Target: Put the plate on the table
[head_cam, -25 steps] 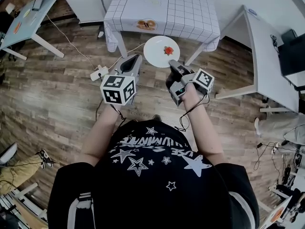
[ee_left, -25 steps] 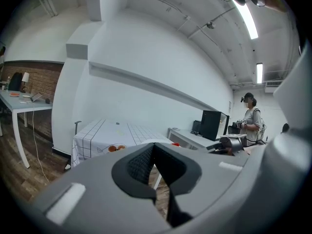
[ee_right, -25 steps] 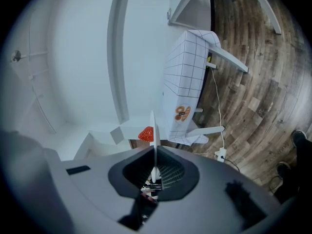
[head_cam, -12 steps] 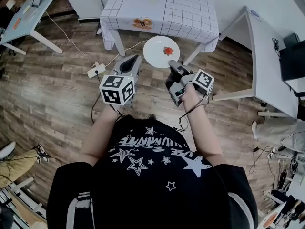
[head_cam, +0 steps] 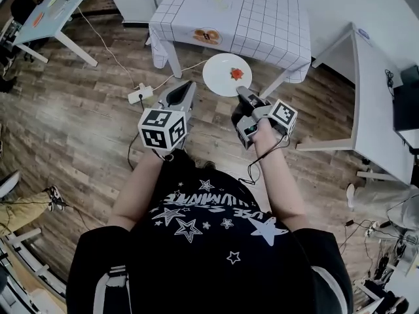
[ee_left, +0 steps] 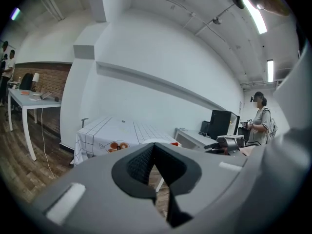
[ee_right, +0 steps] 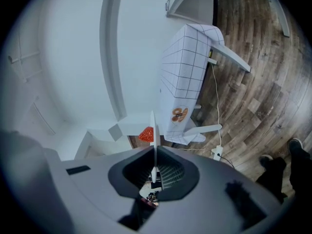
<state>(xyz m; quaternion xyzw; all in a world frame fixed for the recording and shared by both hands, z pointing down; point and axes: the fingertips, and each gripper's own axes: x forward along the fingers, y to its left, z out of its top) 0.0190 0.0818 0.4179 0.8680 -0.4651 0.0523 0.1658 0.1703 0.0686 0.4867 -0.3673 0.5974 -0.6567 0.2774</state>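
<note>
A white plate (head_cam: 222, 74) with a red strawberry-like piece (head_cam: 236, 74) on it hangs in the air in front of the table. My right gripper (head_cam: 241, 94) is shut on the plate's near rim. In the right gripper view the plate (ee_right: 153, 130) shows edge-on between the pads, with the red piece (ee_right: 146, 134) beside it. The table (head_cam: 255, 18) has a white grid cloth and stands just beyond the plate. My left gripper (head_cam: 181, 91) is to the left of the plate, shut and holding nothing; its view shows the jaws closed together with the table (ee_left: 122, 130) behind.
An orange-patterned dish (head_cam: 206, 36) lies near the table's front edge. A power strip (head_cam: 141, 96) and cable lie on the wooden floor at left. A white desk (head_cam: 376, 103) stands at right, another desk (head_cam: 49, 8) at far left. A person (ee_left: 261, 123) stands in the background.
The plate and both grippers have shifted slightly right and toward the table as the person steps forward. The right grip on the plate is unchanged.
</note>
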